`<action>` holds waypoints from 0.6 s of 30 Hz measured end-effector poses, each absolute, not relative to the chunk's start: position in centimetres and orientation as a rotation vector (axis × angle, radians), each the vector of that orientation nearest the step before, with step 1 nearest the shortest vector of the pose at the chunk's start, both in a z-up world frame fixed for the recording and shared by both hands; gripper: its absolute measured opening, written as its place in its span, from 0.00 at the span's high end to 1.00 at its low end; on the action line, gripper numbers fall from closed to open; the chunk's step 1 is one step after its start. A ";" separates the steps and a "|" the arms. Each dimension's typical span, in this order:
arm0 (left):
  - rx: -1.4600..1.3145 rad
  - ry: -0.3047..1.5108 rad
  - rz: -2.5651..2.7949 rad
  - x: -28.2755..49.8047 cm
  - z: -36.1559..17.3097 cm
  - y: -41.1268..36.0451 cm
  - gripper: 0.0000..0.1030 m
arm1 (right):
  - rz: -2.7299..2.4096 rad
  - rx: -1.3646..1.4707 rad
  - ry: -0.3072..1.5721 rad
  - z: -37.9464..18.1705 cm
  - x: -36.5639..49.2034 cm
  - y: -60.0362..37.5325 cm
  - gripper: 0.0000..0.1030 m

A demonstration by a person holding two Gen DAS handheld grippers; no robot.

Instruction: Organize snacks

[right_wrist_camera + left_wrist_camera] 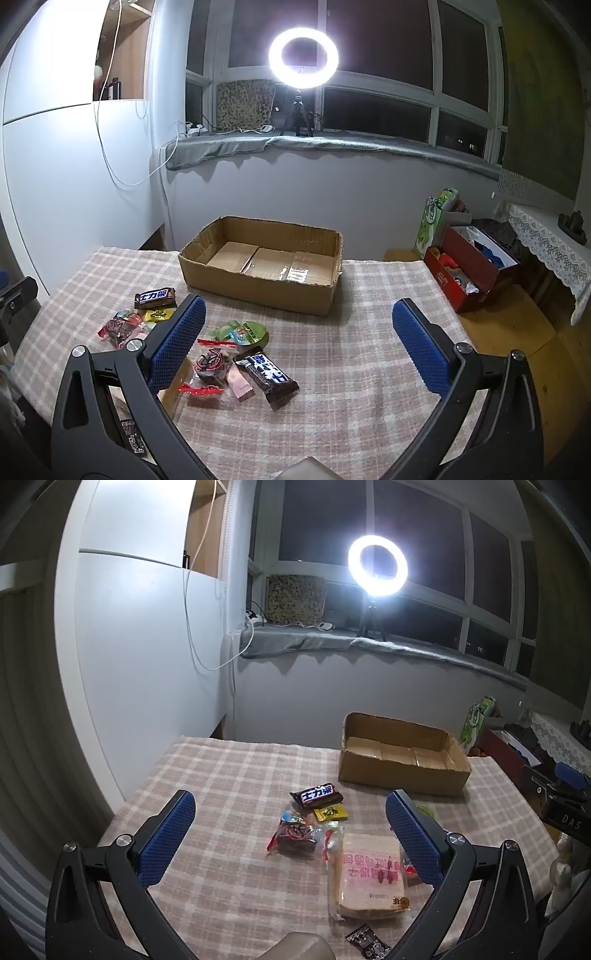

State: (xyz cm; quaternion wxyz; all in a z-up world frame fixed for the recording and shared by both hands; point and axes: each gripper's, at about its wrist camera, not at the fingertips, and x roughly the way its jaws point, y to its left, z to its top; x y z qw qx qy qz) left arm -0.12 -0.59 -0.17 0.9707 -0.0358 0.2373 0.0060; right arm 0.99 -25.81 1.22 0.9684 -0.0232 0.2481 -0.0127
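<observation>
Looking down both wrist views, I see my left claw (290, 834) spread to its widest with nothing between its blue pads, hanging above the checked cloth on the desk (221, 775). My right claw (297, 339) is just as wide and equally empty. The snacks lie loose in a cluster on the cloth: a dark chocolate bar (317, 796) farthest from me, a small yellow packet (331, 813) just beside it, a red-and-brown wrapped sweet (293, 836), and a clear bag of sliced bread (369, 877) nearest the left claw's right finger. From the right view I also pick out a second dark bar with blue lettering (271, 380) and a green-lidded cup (251, 332). The open cardboard box (258, 291) sits empty behind the pile, near but apart from it.
</observation>
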 end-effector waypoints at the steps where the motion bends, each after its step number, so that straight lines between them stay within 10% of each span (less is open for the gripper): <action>1: -0.073 0.479 0.012 -0.2 -0.2 -0.6 0.01 | -0.025 -0.047 0.500 1.3 0.9 -25.8 0.00; 18: -0.079 0.482 0.002 -0.4 0.0 -0.4 0.01 | -0.028 -0.051 0.500 1.2 0.9 -25.7 0.00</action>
